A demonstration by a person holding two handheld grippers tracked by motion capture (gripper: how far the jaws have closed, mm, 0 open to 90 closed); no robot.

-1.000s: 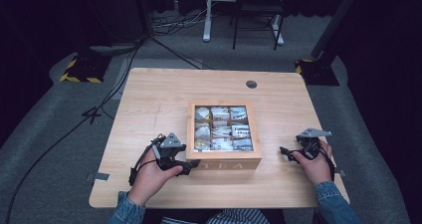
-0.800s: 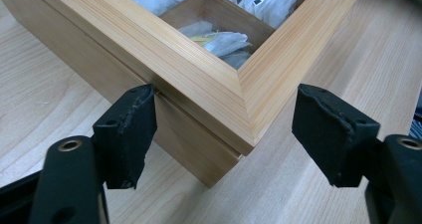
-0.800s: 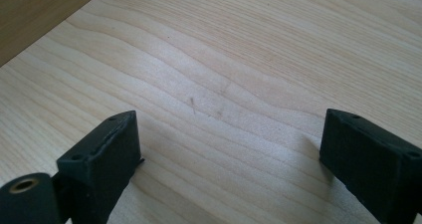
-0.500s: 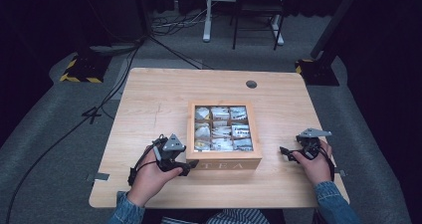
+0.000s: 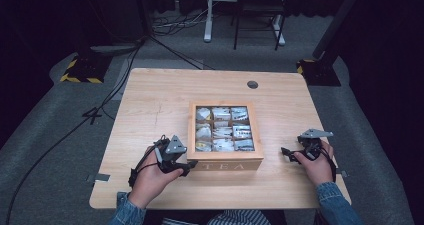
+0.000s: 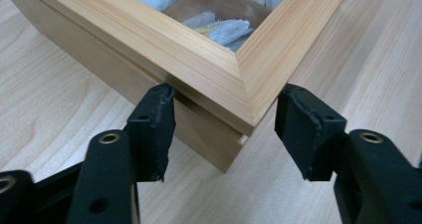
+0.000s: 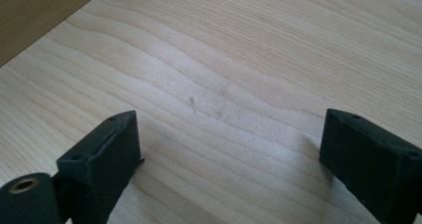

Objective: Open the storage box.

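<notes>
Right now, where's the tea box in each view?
High view: tea box at table centre, between the left tongs and right tongs.
Left gripper view: its near corner sits between the open jaws.
Right gripper view: a darker wooden side, likely the box, top left.
Shared landmark: light wood table.

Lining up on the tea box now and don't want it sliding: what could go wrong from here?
1. The left gripper has its open jaws straddling a corner of the tea box, not a flat side; closing there may twist or skid it.
2. One jaw sits at the lid seam, so it might pry the lid.
3. The right gripper rests apart, open, bracing nothing.
</notes>
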